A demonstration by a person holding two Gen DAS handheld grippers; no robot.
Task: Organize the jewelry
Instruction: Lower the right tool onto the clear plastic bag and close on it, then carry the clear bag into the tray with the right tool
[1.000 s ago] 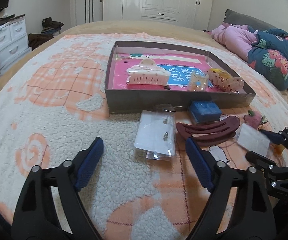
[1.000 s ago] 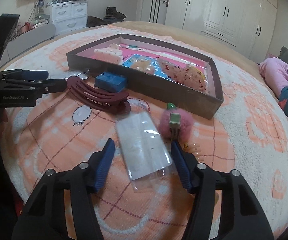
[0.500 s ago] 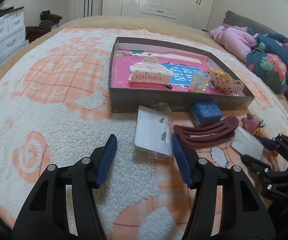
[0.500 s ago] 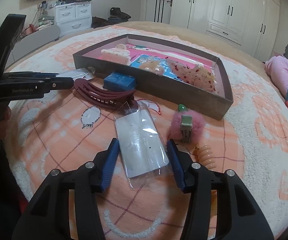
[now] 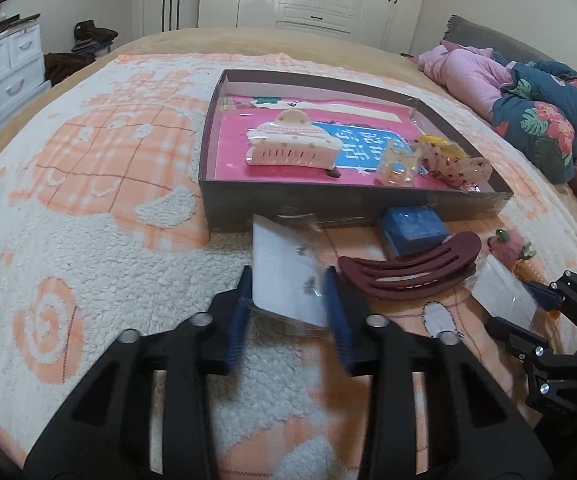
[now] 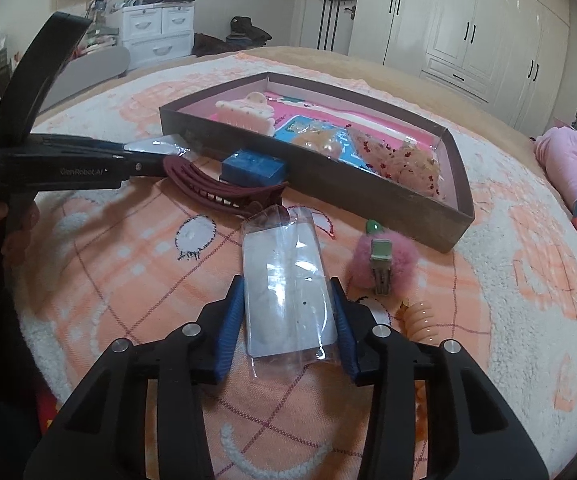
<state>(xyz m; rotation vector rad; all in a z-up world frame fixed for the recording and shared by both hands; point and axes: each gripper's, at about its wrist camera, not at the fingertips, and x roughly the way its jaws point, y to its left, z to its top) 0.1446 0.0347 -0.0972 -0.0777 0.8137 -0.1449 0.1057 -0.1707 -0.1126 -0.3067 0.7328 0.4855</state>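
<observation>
- The left gripper [image 5: 290, 300] has its blue-padded jaws closed in on both edges of a flat white earring card in a clear sleeve [image 5: 286, 270]; the frame is blurred there, so I would only say it appears pinched.
- That card carries two small metal studs and lies on the fleecy orange-and-white blanket [image 5: 100, 240], just in front of the box.
- The right gripper [image 6: 288, 312] has its jaws against the two long sides of a second clear plastic packet [image 6: 286, 284], glossy and crinkled, with a white card inside.
- The shallow brown cardboard box [image 5: 320, 210] has a pink printed floor and holds a cream spotted claw clip [image 5: 292, 142], a small amber clip and a speckled translucent one.
- Outside the box lie a curved maroon hair clip [image 5: 408, 272] with teeth, a blue block [image 5: 412, 224], a fuzzy pink pompom clip [image 6: 384, 264] and a peach spiral hair tie [image 6: 420, 320].
</observation>
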